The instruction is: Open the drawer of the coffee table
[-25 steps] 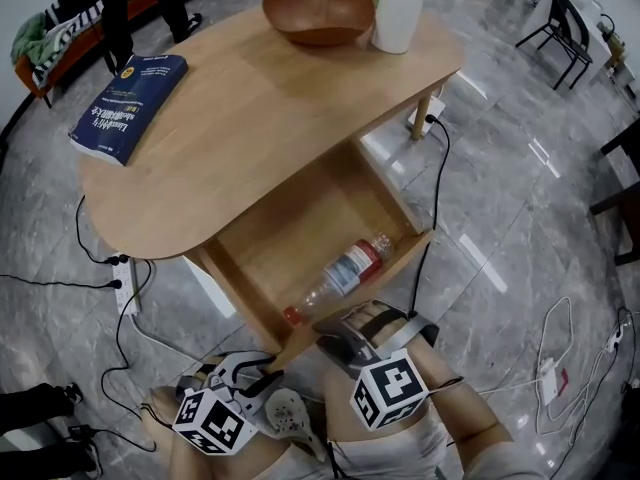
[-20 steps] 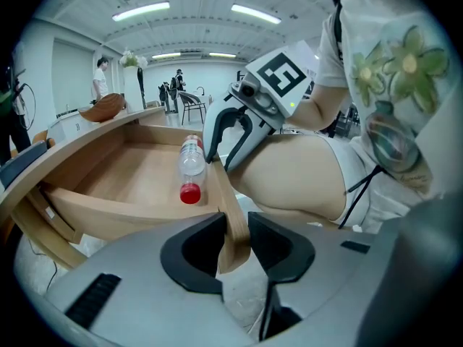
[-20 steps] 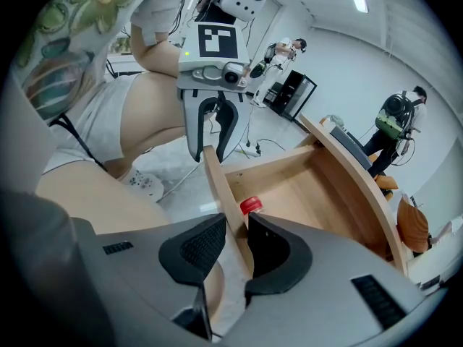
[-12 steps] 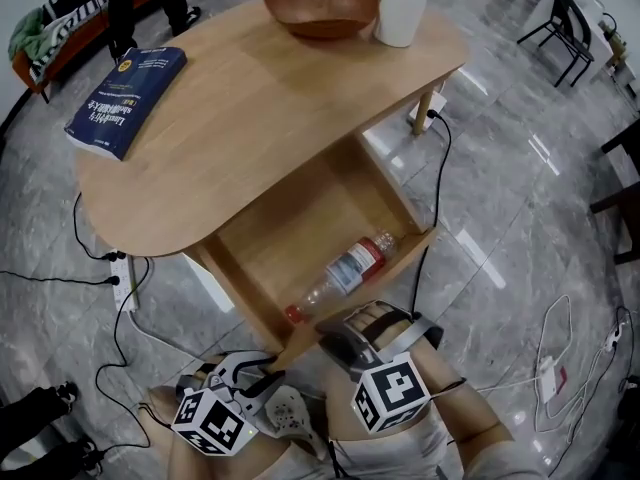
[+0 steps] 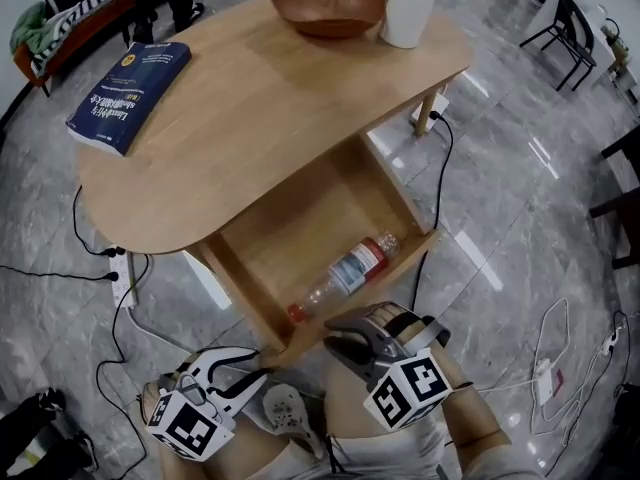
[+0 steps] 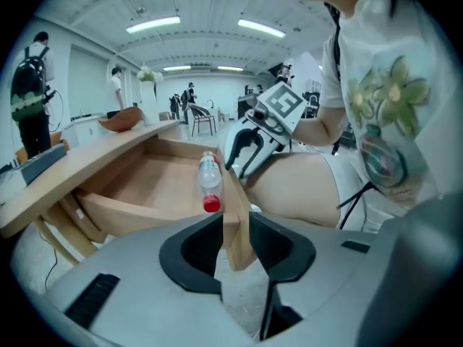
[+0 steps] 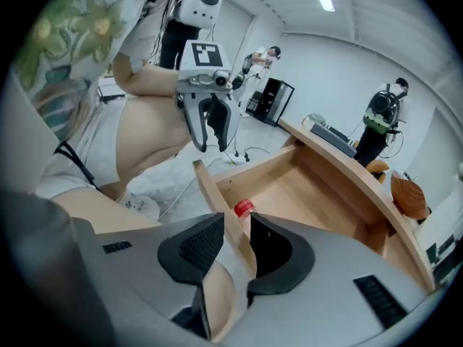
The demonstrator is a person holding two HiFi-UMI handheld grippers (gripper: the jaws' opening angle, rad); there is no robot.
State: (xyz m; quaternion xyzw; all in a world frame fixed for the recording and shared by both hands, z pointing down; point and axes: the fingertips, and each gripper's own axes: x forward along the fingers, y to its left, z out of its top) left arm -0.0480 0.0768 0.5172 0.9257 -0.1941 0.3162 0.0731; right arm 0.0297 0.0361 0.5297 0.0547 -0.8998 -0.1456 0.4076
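Nearest, the left gripper [image 5: 255, 380] holds its jaws apart about the end of the drawer front [image 5: 405, 256], and the right gripper [image 5: 345, 336] straddles that panel's top edge with jaws apart too; both pairs have just been opening. Beyond, the drawer [image 5: 290, 233] stands pulled out from under the desk [image 5: 250, 108], a red-capped bottle [image 5: 345, 273] lying inside near the front. Farther back the desk carries a blue book [image 5: 130, 93], a wooden bowl [image 5: 328, 6] and a white container [image 5: 410, 8].

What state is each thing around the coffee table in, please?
drawer, pulled open
plastic bottle, lying on its side in the drawer, red cap on
book, closed, lying flat
wooden bowl, upright
left tool, open, jaws just opened wider, drawer front between them
right tool, open, jaws just opened wider, astride the drawer front
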